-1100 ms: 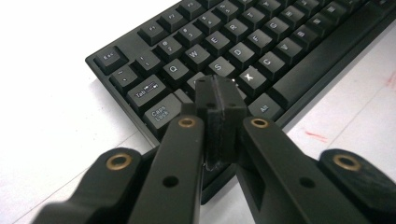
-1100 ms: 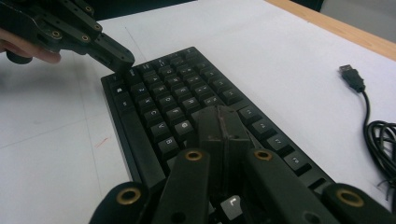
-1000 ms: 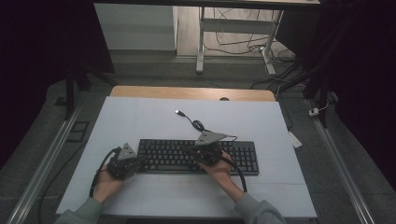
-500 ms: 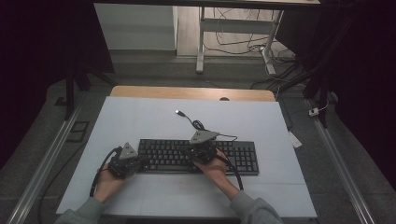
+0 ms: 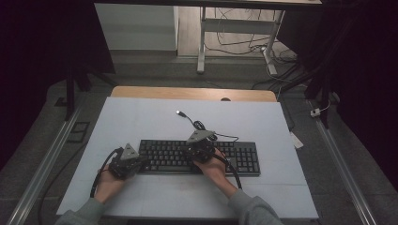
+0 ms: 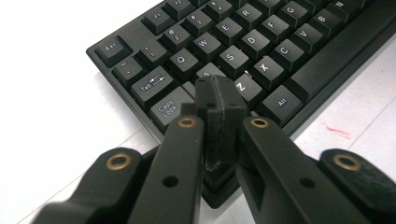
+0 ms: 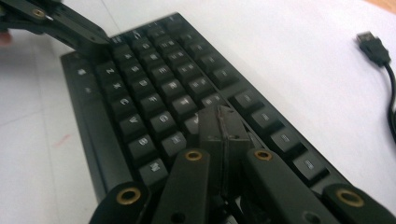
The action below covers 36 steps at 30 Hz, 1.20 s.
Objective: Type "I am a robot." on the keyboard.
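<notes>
left gripper (image 6: 219,100) pinched together over keyboard (image 5: 197,157) A key | right gripper (image 7: 222,123) together mid-row | tip: poke straight down, one key

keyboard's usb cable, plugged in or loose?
Loose. The USB plug lies bare on the white table, its cable running back to the keyboard.

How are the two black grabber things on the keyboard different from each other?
The left gripper sits at the left end of the black computer keyboard, while the right gripper sits over its middle. The left gripper's tips point at the key next to Caps Lock; the right gripper's tips rest among middle letter keys. Both are black, hand-held, with jaws shut on nothing.
</notes>
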{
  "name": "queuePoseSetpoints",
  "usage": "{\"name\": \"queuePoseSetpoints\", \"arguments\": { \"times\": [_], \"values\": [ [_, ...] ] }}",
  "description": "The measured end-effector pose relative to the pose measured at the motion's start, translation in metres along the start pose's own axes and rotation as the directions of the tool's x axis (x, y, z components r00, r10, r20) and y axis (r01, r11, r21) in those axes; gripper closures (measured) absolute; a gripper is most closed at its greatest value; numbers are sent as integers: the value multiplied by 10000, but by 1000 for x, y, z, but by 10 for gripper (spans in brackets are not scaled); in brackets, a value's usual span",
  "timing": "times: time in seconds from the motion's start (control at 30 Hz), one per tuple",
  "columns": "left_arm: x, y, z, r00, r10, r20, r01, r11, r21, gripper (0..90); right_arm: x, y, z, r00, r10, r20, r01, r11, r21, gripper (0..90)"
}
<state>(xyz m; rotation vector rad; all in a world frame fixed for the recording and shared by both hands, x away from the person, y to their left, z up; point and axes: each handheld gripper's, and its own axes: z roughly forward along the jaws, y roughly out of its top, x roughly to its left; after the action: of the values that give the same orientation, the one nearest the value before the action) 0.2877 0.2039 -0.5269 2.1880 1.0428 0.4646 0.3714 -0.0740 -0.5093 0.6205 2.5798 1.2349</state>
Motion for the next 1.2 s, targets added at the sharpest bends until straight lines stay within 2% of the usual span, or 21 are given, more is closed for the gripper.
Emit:
{"name": "queuePoseSetpoints", "arguments": {
  "times": [0.17, 0.37, 0.93, 1.03, 1.2],
  "values": [
    [0, 0, 0, 10000, -18, 35, 18, 10000, -19, 885, -4, -4, 0, 9998, 194, 71, -196, 9995, 255, 895],
    [0, 0, 0, 10000, -21, 49, 21, 10000, -27, 885, -4, -4, 0, 9995, -17, 330, 2, 9989, 477, 895],
    [0, 0, 1, 10000, 13, 36, -13, 10000, -29, 885, -6, -7, 2, 9992, 0, 407, -24, 9983, 578, 895],
    [-1, 0, 3, 10000, 31, 14, -32, 9999, 127, 885, -6, -7, 2, 9992, 10, 404, -33, 9983, 577, 894],
    [-1, 0, 3, 10000, 36, -29, -35, 9999, 117, 885, -5, -7, 2, 9991, -38, 413, 13, 9983, 582, 894]
  ]
}}
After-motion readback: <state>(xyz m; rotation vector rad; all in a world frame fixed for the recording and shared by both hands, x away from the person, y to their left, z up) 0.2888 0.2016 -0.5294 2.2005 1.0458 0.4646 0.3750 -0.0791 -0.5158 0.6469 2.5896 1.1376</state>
